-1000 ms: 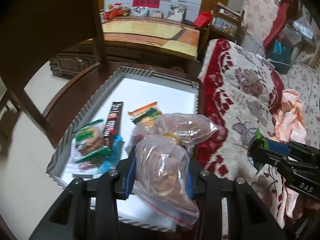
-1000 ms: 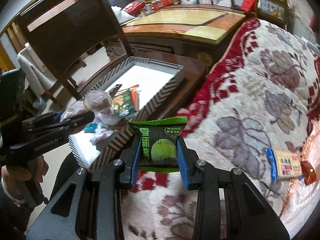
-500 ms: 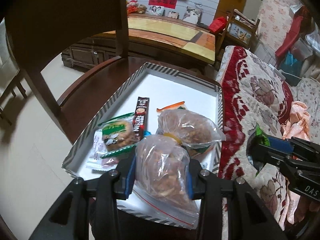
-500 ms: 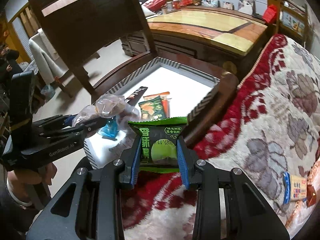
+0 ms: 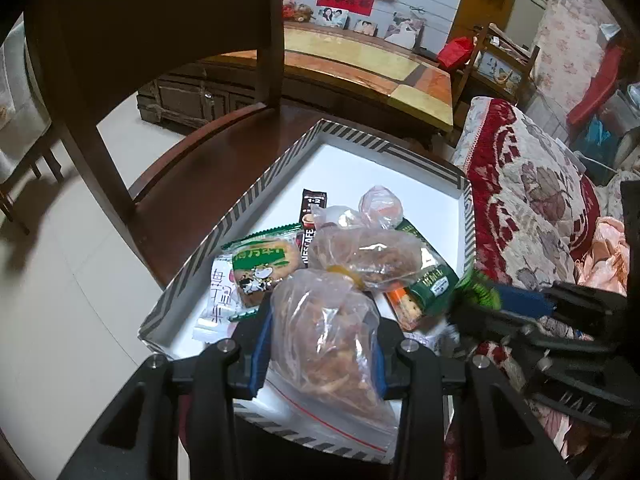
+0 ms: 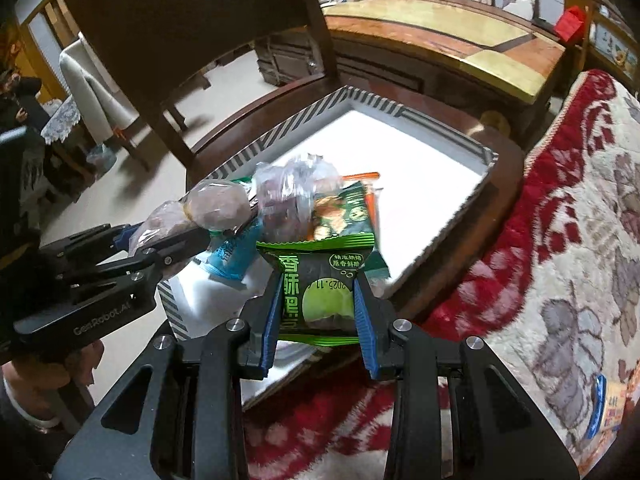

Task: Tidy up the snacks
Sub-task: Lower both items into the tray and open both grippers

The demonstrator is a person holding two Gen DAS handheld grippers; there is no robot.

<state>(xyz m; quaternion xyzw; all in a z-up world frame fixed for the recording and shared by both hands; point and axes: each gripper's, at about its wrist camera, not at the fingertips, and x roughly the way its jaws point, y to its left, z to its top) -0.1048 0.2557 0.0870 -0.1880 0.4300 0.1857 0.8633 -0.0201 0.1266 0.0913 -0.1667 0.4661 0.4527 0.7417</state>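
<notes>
My left gripper (image 5: 320, 344) is shut on a clear zip bag of brown snacks (image 5: 332, 332) and holds it over the near edge of a white tray with a striped rim (image 5: 256, 204). The tray holds a green cookie packet (image 5: 264, 260), a Nescafe stick (image 5: 312, 220), a dark green packet (image 5: 434, 284) and other wrapped snacks. My right gripper (image 6: 316, 308) is shut on a green and black pastry packet (image 6: 320, 288) at the tray's right near corner (image 6: 404, 276). The left gripper also shows in the right wrist view (image 6: 168, 248).
The tray sits on a dark wooden chair seat (image 5: 208, 176) with a tall chair back (image 5: 160, 40). A red and cream floral blanket (image 6: 560, 240) lies to the right, with a blue-edged snack packet (image 6: 612, 408) on it. A wooden coffee table (image 5: 360, 60) stands behind.
Both grippers have moved toward the tray with their snacks still held. The right gripper now sits over the tray's near right corner, closer to the left one.
</notes>
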